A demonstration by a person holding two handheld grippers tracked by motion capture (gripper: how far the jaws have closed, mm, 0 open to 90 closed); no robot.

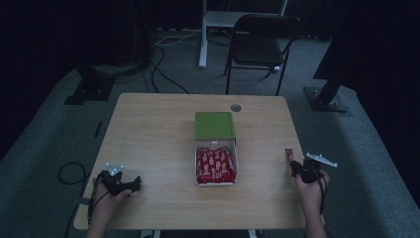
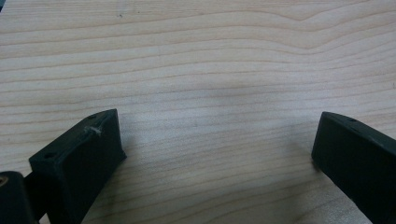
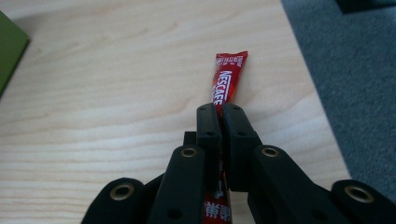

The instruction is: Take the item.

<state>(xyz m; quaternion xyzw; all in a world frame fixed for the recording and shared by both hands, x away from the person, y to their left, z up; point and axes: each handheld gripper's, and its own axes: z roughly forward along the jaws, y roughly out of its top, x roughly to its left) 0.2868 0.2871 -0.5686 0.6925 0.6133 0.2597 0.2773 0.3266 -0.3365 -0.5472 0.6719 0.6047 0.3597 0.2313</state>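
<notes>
A red Nescafe stick sachet pokes out past the tips of my right gripper, whose jaws are shut on it just above the table's right edge. In the high view the same sachet lies ahead of that right gripper. An open white box packed with several red sachets sits mid-table, its green lid folded back. My left gripper rests at the front left of the table; in its own view this left gripper has wide-open jaws over bare wood.
The wooden table has a round grey cable port near its far edge. Grey carpet lies just beyond the right edge. Behind the table stand a black folding chair and a white desk leg.
</notes>
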